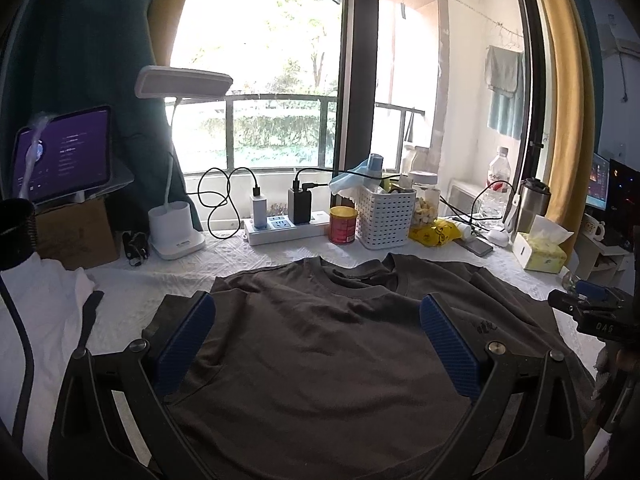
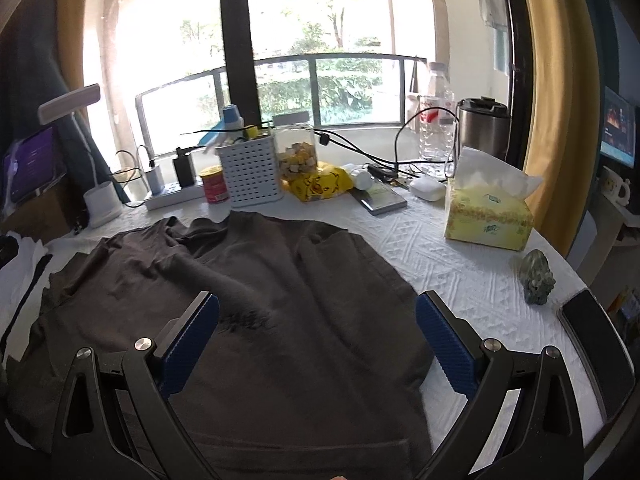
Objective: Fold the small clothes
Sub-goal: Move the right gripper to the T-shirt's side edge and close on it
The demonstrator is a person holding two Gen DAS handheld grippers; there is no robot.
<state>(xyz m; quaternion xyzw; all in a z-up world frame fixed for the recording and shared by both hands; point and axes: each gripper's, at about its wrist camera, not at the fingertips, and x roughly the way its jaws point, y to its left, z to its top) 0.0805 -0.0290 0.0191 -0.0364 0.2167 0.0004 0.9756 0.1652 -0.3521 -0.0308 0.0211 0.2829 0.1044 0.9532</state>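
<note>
White textured tablecloth (image 2: 460, 264), dark grey T-shirt (image 1: 320, 352), small chest print unreadable

The T-shirt (image 1: 320, 344) is soft matt brown cloth — the table cover (image 2: 460, 264) white, rough and embossed — the basket (image 1: 385, 216) perforated white plastic.

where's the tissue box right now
In the right wrist view the tissue box stands on the table's right side, beyond the grey t-shirt, in front of the steel tumbler.
</note>
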